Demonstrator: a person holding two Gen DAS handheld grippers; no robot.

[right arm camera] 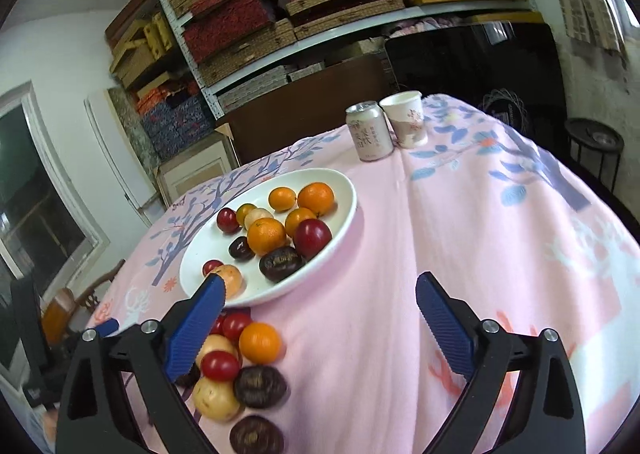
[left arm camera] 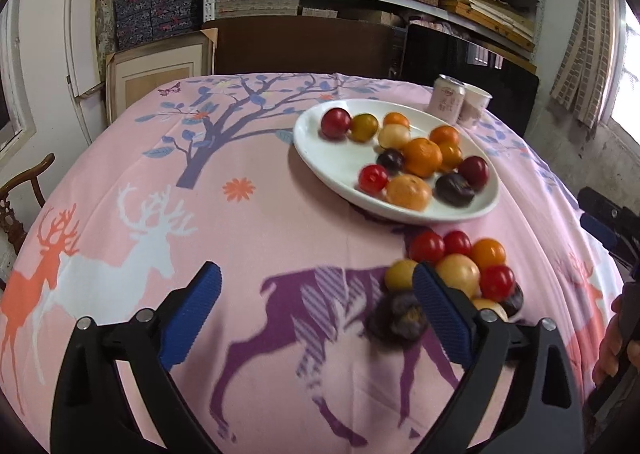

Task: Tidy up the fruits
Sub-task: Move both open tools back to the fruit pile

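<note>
Pink tablecloth is bearing a fruit plate at 1 o'clock; both grippers, left and right, are hovering released beside the loose fruit.

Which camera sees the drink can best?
The right wrist view. There the can stands whole and clear beside the paper cup, behind the white plate, with its label in sight. In the left wrist view the can looks smaller and sits far back behind the plate.
</note>
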